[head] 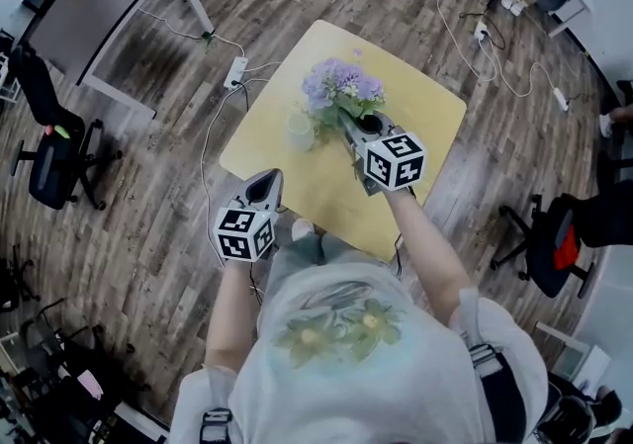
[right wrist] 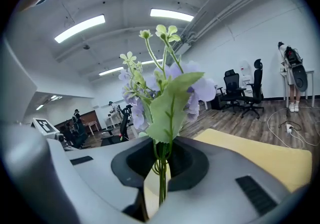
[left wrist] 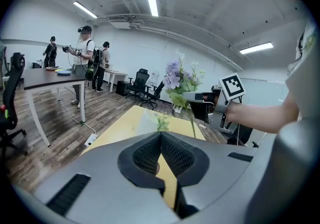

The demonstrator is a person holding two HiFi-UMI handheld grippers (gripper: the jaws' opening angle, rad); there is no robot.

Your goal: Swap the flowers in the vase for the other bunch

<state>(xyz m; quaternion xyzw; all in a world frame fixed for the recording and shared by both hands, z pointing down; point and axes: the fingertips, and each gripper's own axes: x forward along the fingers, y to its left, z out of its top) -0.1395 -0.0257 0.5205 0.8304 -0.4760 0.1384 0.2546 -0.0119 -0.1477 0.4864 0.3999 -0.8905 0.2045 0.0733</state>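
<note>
Right claw [right wrist: 159,180] clamping flowers [right wrist: 165,93], forearm [head: 430,244] apparently outstretched

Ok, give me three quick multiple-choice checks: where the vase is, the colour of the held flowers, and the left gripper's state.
1. The glass vase stands:
A on the floor
B on the yellow table
C on the dark desk

2. The blooms of the flower bunch in the right gripper are:
A red
B lilac
C orange

3. The left gripper is:
A shut and empty
B shut on a stem
C wide open

Answers:
1 B: the head view shows the vase on the tabletop beside the bunch.
2 B: the petals are pale purple.
3 A: its jaws meet with nothing between them.
</note>
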